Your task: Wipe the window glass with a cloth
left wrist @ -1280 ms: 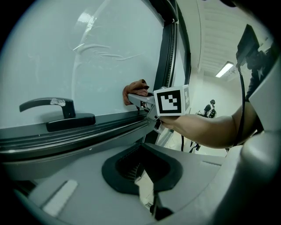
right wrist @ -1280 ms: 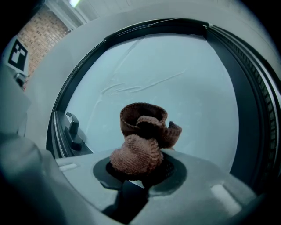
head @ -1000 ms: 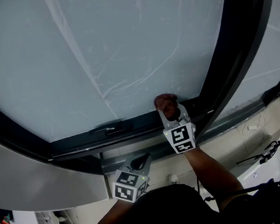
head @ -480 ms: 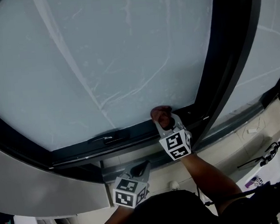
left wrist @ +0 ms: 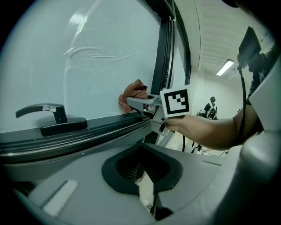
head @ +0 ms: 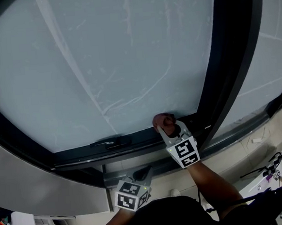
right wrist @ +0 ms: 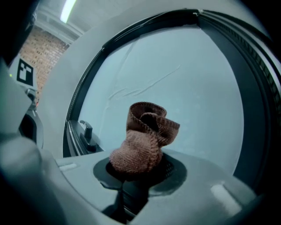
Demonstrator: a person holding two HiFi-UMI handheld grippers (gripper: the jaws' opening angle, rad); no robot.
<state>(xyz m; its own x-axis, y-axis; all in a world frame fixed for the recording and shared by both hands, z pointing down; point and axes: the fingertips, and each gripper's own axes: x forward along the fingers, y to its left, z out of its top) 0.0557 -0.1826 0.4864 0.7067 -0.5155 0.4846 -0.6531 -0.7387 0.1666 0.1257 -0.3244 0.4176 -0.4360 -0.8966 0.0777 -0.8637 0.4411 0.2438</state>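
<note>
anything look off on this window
The glass carries pale streaks: one long line slanting from upper left down toward the handle, and curved smears mid-pane above the cloth. Smudges or scratches, I can't tell. Nothing else looks askew.

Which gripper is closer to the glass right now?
Right. The right gripper holds the cloth at the lower right corner of the glass; the left gripper hangs lower, below the frame, off the glass.

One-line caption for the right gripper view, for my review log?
Right gripper clamped on a bunched brown cloth before streaked window glass, window handle at lower left.
</note>
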